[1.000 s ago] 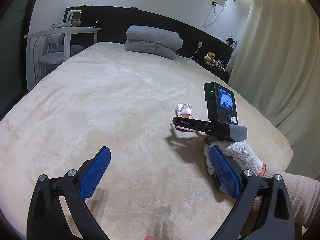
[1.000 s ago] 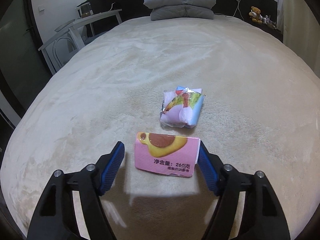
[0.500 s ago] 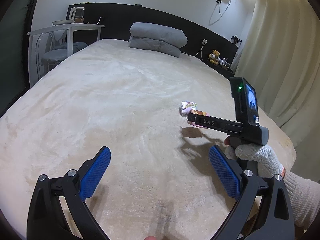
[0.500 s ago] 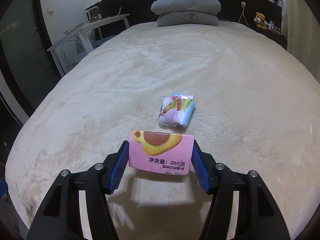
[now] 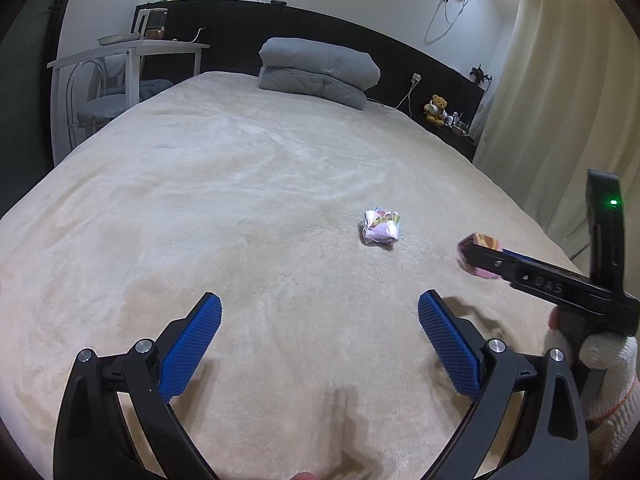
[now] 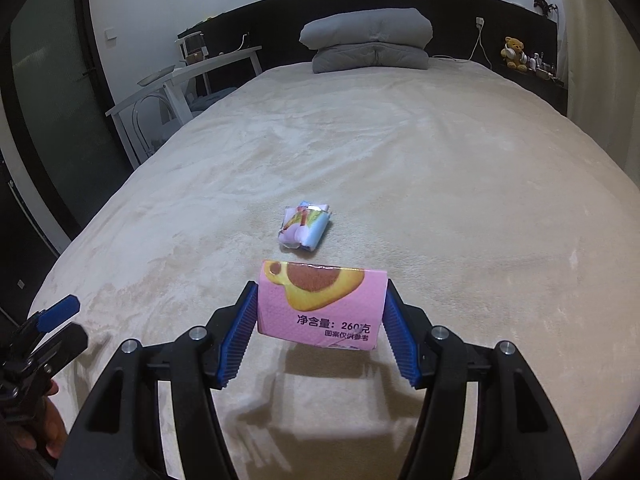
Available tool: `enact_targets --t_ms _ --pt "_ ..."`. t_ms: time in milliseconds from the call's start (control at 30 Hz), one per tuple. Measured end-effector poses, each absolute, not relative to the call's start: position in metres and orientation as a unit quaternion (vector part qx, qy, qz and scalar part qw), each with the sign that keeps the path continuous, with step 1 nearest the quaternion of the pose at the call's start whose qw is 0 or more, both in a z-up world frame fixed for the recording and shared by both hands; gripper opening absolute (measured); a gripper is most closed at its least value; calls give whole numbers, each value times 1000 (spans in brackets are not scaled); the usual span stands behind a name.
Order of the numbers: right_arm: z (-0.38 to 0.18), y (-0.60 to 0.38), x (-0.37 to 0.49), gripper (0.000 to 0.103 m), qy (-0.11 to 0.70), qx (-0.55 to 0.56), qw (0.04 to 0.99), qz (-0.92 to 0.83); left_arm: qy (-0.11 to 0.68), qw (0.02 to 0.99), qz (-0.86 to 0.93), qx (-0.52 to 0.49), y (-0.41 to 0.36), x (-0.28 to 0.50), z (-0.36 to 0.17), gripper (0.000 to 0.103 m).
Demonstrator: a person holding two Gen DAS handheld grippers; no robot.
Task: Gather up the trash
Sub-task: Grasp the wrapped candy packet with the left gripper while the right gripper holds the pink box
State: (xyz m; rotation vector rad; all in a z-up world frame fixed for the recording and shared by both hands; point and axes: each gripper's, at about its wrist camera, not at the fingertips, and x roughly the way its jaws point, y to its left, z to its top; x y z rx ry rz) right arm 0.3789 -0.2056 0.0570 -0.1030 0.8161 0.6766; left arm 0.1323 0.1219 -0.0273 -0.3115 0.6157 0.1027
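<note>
Pink packet [image 5: 480, 254] half behind right claw [image 5: 466, 254]

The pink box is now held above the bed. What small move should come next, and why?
Probably carry the pink box away to a bin, none in view. The right gripper clamps it clear of the bed; the crumpled wrapper lies ahead of the open left gripper.

The left gripper [image 5: 320, 332] hung above the beige bed cover [image 5: 200, 216] with its blue pads wide apart and nothing between them. A crumpled wrapper [image 5: 381, 227] lay on the cover ahead. At the right, the right gripper [image 5: 474, 254], held by a white-gloved hand [image 5: 604, 368], carried a pink packet [image 5: 478, 256] above the cover. A grey folded quilt [image 5: 318, 72] lay at the headboard.
</note>
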Motion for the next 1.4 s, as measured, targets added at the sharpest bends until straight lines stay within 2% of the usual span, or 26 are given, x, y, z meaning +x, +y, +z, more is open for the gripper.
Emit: enact_targets --t_ms 667,800,967,1100,1233,1333,1367,1400 --pt "79 -295 377 61 381 -47 865 322 332 935 3 -122 72 254 -49 96" --pt "79 -302 379 61 381 -50 866 321 343 932 -11 -117 64 279 -56 89" --pt "79 -306 379 61 376 -54 867 323 355 928 -14 -113 61 307 -64 87" --pt "77 -304 379 61 374 -61 866 327 376 920 -16 -112 64 326 -75 73" --pt "74 -303 380 61 376 -65 865 326 395 910 -15 -122 70 338 -85 66" --pt "72 -302 381 61 379 -65 864 326 395 910 -17 -124 72 341 -86 54" --pt "71 -302 381 61 380 -65 863 326 395 910 -16 -124 72 341 -87 47" --pt "70 -301 382 61 383 -64 862 326 395 910 -17 -126 73 341 -88 46"
